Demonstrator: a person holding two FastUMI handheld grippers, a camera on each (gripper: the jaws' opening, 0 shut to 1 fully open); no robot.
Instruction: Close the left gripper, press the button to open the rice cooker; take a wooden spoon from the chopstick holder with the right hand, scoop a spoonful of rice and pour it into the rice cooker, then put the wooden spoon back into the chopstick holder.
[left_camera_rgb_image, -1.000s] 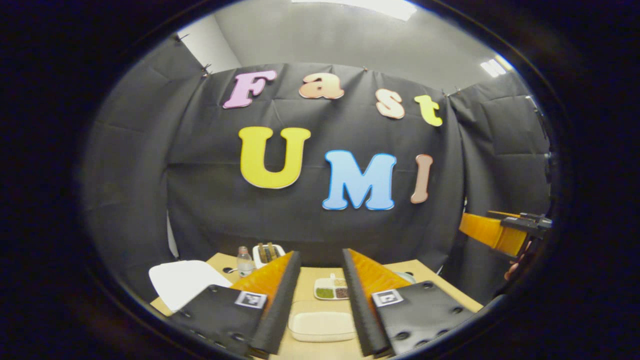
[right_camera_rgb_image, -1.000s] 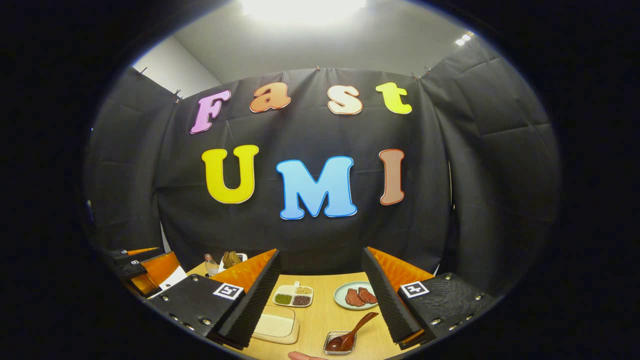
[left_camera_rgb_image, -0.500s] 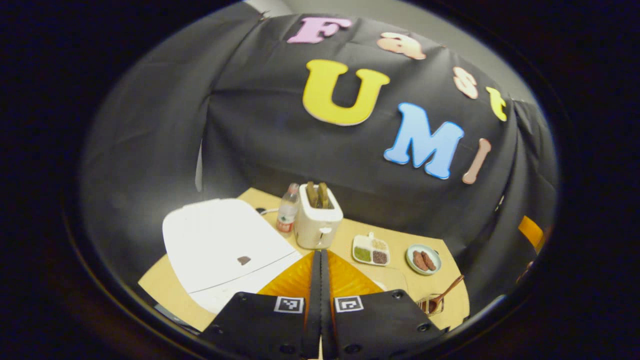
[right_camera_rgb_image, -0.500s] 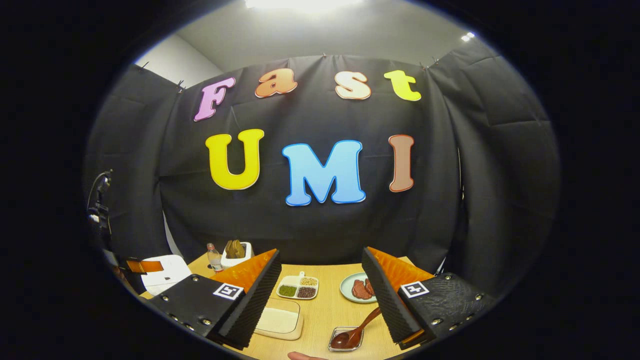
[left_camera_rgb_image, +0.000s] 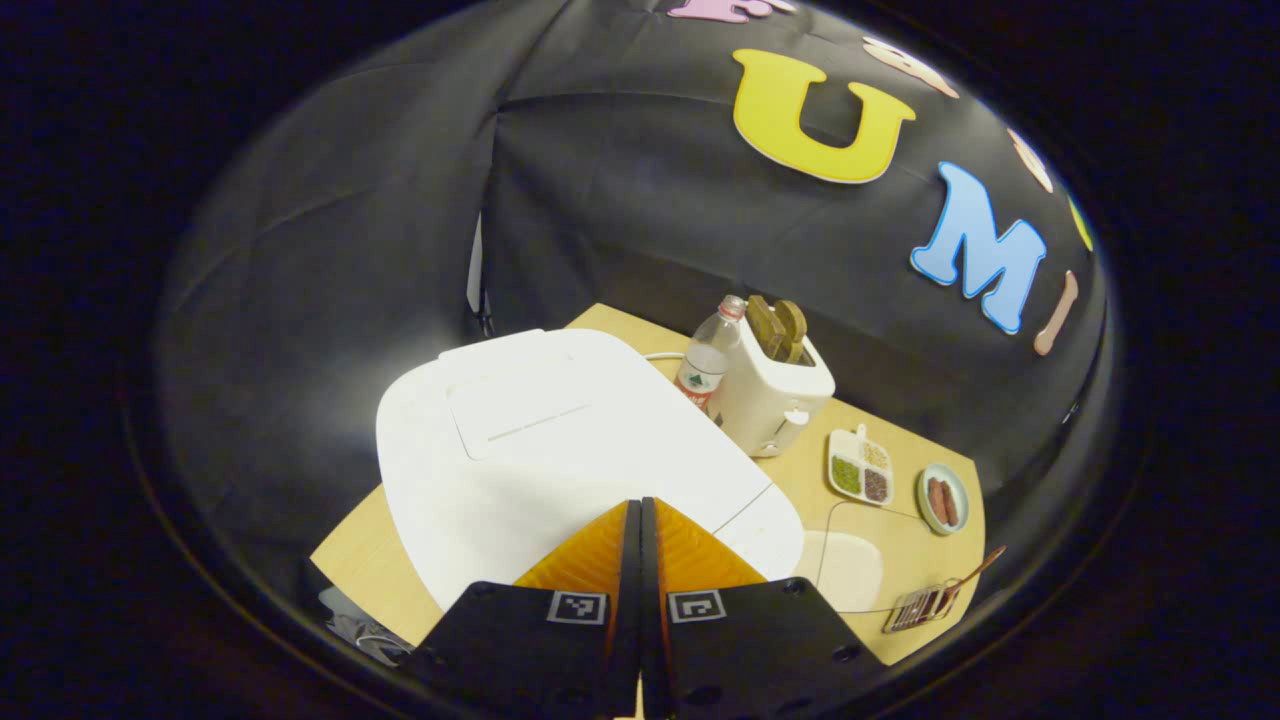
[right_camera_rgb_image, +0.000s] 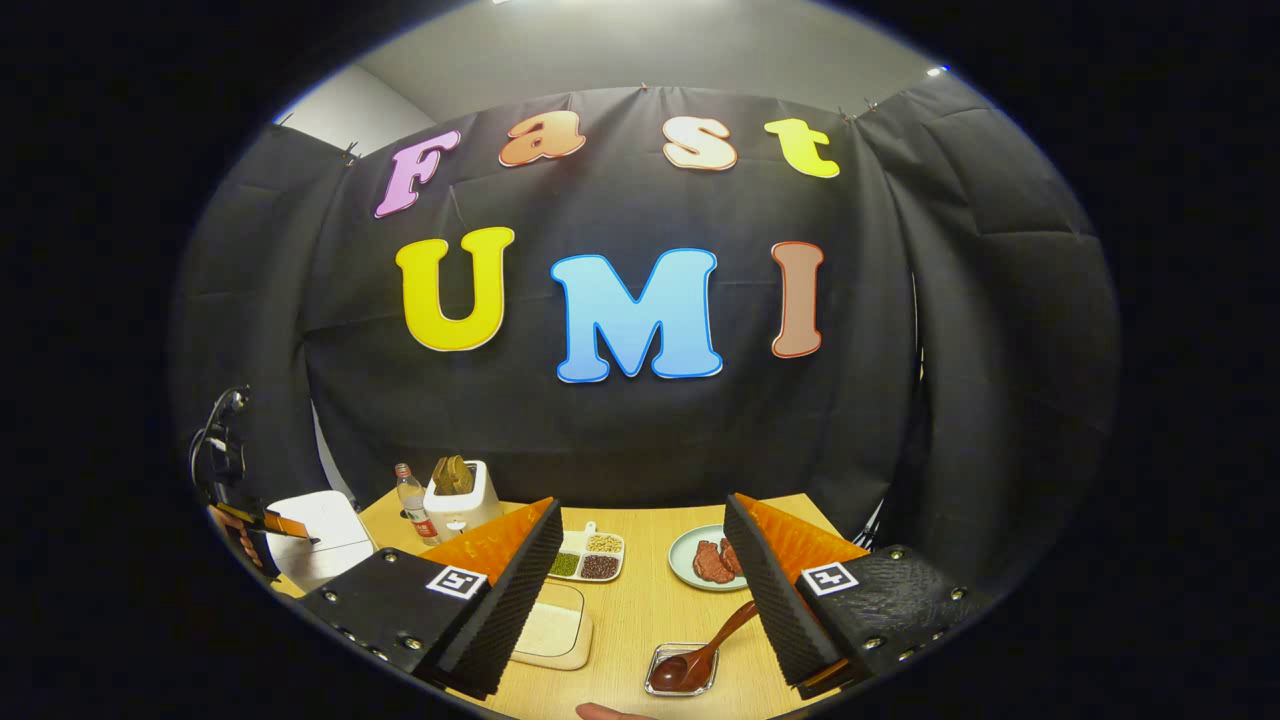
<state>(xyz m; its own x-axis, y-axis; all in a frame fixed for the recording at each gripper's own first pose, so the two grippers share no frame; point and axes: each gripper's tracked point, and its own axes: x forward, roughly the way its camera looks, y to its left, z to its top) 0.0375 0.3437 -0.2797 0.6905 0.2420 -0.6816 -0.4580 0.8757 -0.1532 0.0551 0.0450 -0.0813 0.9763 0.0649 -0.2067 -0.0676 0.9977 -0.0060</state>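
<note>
My left gripper (left_camera_rgb_image: 640, 530) has its two fingers pressed flat together with nothing between them, and it hangs above the near edge of the large white rice cooker (left_camera_rgb_image: 540, 440), whose smooth rounded lid is down; I cannot tell whether the tips touch the lid. The cooker stands at the left of the pale wooden table (left_camera_rgb_image: 900, 500). Just to its right stand a clear plastic water bottle (left_camera_rgb_image: 706, 360) and a white toaster (left_camera_rgb_image: 770, 390) with two brown slices in its slots. My right gripper (right_camera_rgb_image: 640, 570) is spread wide and holds nothing, hovering above the near middle of the table. Between its fingers lies a dark brown wooden spoon (right_camera_rgb_image: 700, 655), its bowl resting in a small clear square holder (right_camera_rgb_image: 682, 672) and its handle slanting up to the right. Left of that sits a shallow cream rectangular tray of white rice (right_camera_rgb_image: 550, 632). Farther off are a white divided dish of coloured grains (right_camera_rgb_image: 588, 558) and a pale green round plate of reddish meat slices (right_camera_rgb_image: 690, 560).
</note>
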